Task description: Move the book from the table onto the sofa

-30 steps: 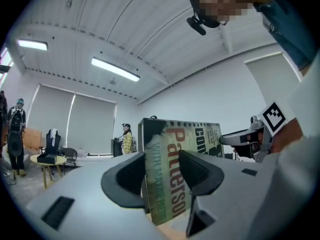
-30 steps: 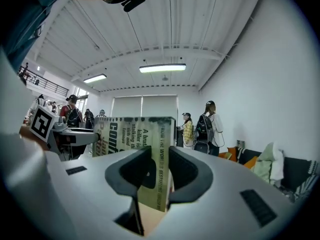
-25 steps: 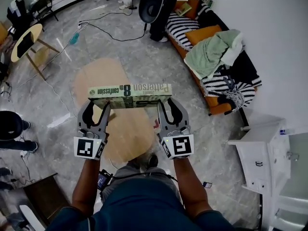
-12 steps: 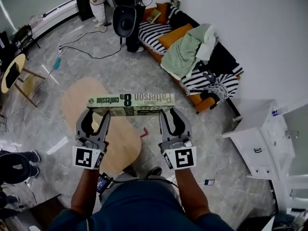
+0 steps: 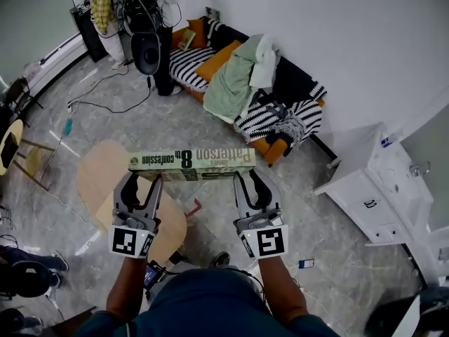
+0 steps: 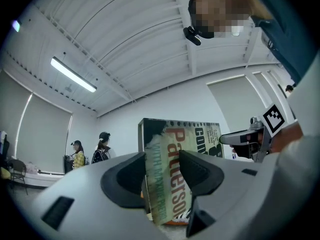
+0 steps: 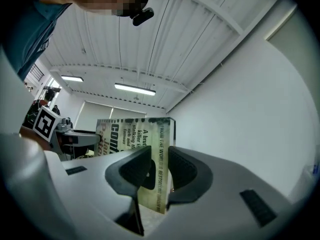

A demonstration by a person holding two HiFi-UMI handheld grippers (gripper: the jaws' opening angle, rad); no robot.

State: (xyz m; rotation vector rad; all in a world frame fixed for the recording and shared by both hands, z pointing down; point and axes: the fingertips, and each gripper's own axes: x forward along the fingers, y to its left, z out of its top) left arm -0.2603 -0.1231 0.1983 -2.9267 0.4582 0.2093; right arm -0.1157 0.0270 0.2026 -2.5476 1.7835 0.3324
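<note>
The book (image 5: 191, 162), a thick green paperback with its spine up, hangs in the air between both grippers in the head view. My left gripper (image 5: 145, 182) is shut on the book's left end and my right gripper (image 5: 244, 178) is shut on its right end. In the left gripper view the book (image 6: 165, 179) stands upright between the pads. The right gripper view shows the book (image 7: 150, 159) pinched near its edge. The sofa (image 5: 277, 146), orange with striped cushions and a green blanket (image 5: 235, 83), lies ahead against the white wall.
A round wooden table (image 5: 112, 188) sits below my left arm. A white cabinet (image 5: 379, 188) stands at the right. A black speaker (image 5: 149, 53) on a stand and cables lie at the sofa's left end. Two people (image 6: 90, 154) stand far off.
Both grippers have carried the book away from the table and toward the sofa. The sofa has come nearer to the middle of the head view, and the table has slid down and left.
</note>
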